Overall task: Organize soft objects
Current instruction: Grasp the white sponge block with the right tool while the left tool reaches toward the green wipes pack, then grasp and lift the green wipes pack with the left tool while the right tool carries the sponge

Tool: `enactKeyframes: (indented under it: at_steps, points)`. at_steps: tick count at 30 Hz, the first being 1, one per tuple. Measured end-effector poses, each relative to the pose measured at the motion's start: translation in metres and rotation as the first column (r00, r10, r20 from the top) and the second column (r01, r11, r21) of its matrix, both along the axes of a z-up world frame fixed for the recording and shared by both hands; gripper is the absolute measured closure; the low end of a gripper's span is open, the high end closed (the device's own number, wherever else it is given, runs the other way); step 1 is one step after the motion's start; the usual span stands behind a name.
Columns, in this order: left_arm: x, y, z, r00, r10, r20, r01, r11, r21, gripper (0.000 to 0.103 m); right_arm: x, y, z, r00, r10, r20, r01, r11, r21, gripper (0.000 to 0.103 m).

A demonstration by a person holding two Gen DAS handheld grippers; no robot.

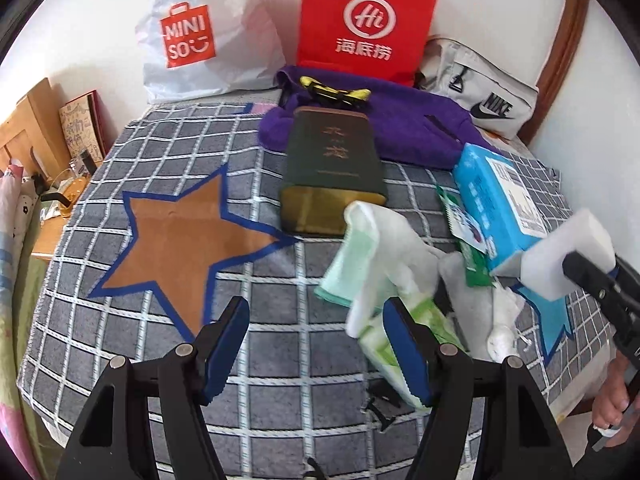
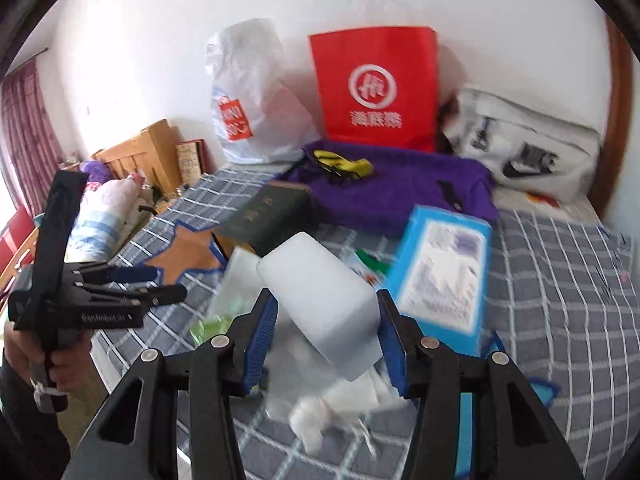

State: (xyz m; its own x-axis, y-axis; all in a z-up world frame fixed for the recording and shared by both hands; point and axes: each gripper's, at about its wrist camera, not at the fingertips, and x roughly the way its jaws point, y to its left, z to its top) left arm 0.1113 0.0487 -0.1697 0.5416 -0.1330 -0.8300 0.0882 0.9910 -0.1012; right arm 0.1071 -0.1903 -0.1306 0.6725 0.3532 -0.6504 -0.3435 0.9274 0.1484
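My right gripper [image 2: 326,336] is shut on a white sponge block [image 2: 324,304], lifted above the pile; the block [image 1: 576,256] also shows at the right of the left wrist view. My left gripper [image 1: 316,344] hangs open over the grey checked blanket [image 1: 160,344] with nothing between its fingers. Its right finger [image 1: 404,352] stands in front of a green tissue pack [image 1: 380,336]. A white-and-green cloth [image 1: 368,248] and white cotton pieces [image 1: 500,332] lie in the pile. In the right wrist view a hand holds the left gripper [image 2: 170,283] at the left.
A dark green tin [image 1: 332,176] lies mid-blanket, a blue tissue box [image 1: 496,200] to its right, a purple fleece bag [image 1: 400,128] behind. A Miniso bag [image 1: 192,36], a red paper bag [image 1: 364,20] and a Nike bag [image 1: 492,100] lean on the wall. An orange star patch [image 1: 176,240] lies left.
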Motion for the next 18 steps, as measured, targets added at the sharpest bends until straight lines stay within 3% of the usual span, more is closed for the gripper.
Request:
enactKeyframes:
  at_steps: [3, 6, 12, 18]
  points:
    - [-0.005, -0.018, -0.002, 1.0, -0.023, -0.017, 0.023, 1.0, -0.007, 0.035, -0.017, -0.022, -0.013, 0.998, -0.053, -0.029, 0.052, 0.999, -0.012, 0.053]
    - [-0.013, -0.033, -0.006, 0.999, -0.036, -0.033, 0.035, 0.999, -0.021, 0.023, -0.028, -0.043, -0.024, 0.993, -0.109, -0.053, 0.107, 0.994, -0.038, 0.053]
    - [-0.017, -0.044, -0.02, 0.995, -0.012, -0.103, 0.001, 0.994, -0.106, 0.022, -0.036, -0.066, -0.046, 0.982, -0.176, -0.065, 0.169, 0.981, -0.097, 0.053]
    - [-0.011, -0.068, -0.034, 0.991, -0.008, -0.131, 0.009, 1.0, 0.003, 0.022, -0.032, -0.071, -0.062, 0.976, -0.21, -0.062, 0.201, 0.971, -0.128, 0.051]
